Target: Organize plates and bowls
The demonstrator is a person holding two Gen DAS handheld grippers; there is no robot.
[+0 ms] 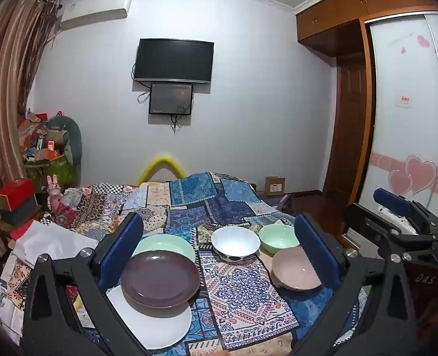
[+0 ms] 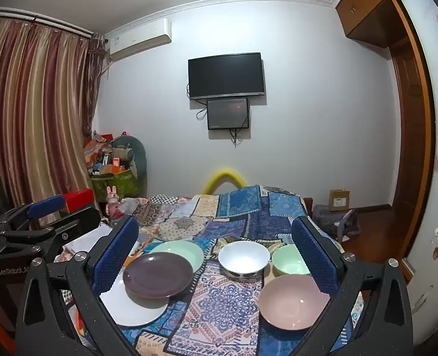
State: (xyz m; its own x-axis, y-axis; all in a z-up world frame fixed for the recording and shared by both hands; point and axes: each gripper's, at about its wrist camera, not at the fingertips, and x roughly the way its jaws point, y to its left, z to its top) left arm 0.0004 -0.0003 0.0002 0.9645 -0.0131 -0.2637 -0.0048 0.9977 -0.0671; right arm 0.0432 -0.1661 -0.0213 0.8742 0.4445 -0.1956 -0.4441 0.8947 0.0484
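- Left wrist view: the left tongs (image 1: 219, 246) stood wide open and empty. Between their fingers on the patchwork bed (image 1: 242, 293) lay the brown plate (image 1: 160, 277), overlapping a white plate (image 1: 156, 323) and green plate (image 1: 171, 244); it could slide if nudged.
- Right wrist view: the right tongs (image 2: 217, 255) gaped empty too. The pink bowl (image 2: 293, 301) sat by the right finger, with the white bowl (image 2: 244, 256) and green bowl (image 2: 288, 262) farther ahead; soft bedding might tip them.

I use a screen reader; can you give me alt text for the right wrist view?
Open right gripper hovers over a patchwork cloth holding a brown plate overlapping a white plate, a green plate behind, and white, green and pink bowls.
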